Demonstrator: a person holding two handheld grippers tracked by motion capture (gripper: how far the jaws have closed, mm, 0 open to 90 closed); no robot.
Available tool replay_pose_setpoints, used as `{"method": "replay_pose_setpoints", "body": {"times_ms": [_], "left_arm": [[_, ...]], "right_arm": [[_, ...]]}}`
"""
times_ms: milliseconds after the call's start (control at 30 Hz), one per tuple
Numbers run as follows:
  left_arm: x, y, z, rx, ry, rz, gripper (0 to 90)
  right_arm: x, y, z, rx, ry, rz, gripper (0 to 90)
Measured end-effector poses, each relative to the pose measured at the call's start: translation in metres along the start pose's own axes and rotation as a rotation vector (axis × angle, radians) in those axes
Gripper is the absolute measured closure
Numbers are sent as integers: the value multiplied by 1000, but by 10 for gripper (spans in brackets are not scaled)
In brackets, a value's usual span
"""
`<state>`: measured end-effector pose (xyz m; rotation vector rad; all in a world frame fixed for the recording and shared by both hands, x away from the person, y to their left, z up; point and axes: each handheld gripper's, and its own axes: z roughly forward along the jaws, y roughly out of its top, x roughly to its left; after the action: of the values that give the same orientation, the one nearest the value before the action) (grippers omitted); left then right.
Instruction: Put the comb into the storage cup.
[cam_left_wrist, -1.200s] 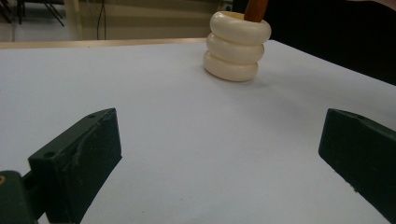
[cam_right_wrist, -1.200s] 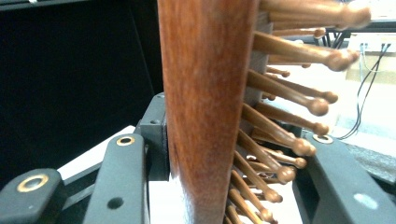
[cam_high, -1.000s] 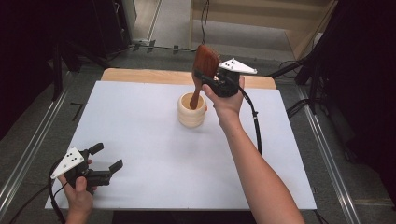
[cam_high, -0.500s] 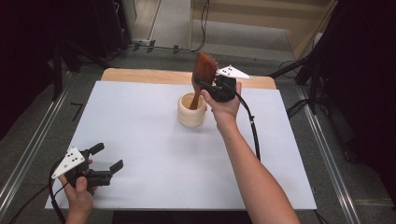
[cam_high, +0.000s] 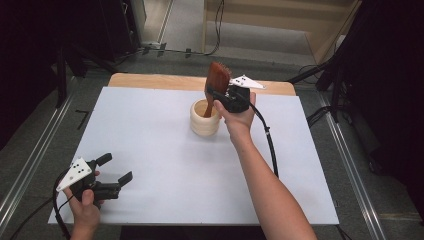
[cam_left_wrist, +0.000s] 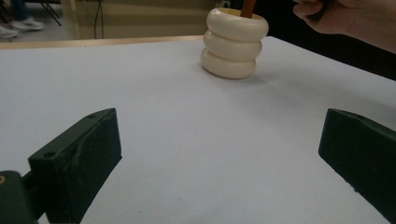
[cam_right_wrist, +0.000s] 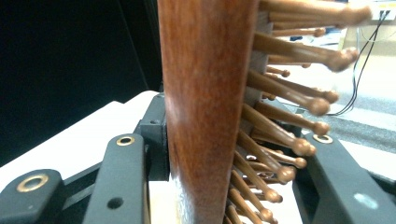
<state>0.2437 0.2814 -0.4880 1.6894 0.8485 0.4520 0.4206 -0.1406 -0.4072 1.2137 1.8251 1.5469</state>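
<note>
Wooden hairbrush (cam_high: 218, 80) pinched at its head by right gripper (cam_high: 226, 97), handle down inside cream ribbed holder (cam_high: 204, 119) at the table's (cam_high: 150, 135) far middle. Likely stiff, light, smooth; best gripped across flat back and bristles. Left gripper (cam_high: 116, 169) spread, idle.

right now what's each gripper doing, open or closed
left gripper: open, holding nothing
right gripper: closed on the brown wooden hairbrush, handle in the cream ringed cup
</note>
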Motion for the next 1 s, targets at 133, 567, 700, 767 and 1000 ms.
{"method": "replay_pose_setpoints", "body": {"times_ms": [133,567,700,767,1000], "left_arm": [[0,0,0,0,0,1,0],[0,0,1,0,-1,1,0],[0,0,1,0,2,2,0],[-1,0,1,0,1,2,0],[0,0,0,-2,6,3,0]], "right_arm": [[-1,-4,2,2,-1,6,516],[-2,-15,8,6,12,50,515],[-2,-17,10,4,14,70,515],[-1,-18,11,2,19,84,516],[-1,-23,16,6,26,107,515]]}}
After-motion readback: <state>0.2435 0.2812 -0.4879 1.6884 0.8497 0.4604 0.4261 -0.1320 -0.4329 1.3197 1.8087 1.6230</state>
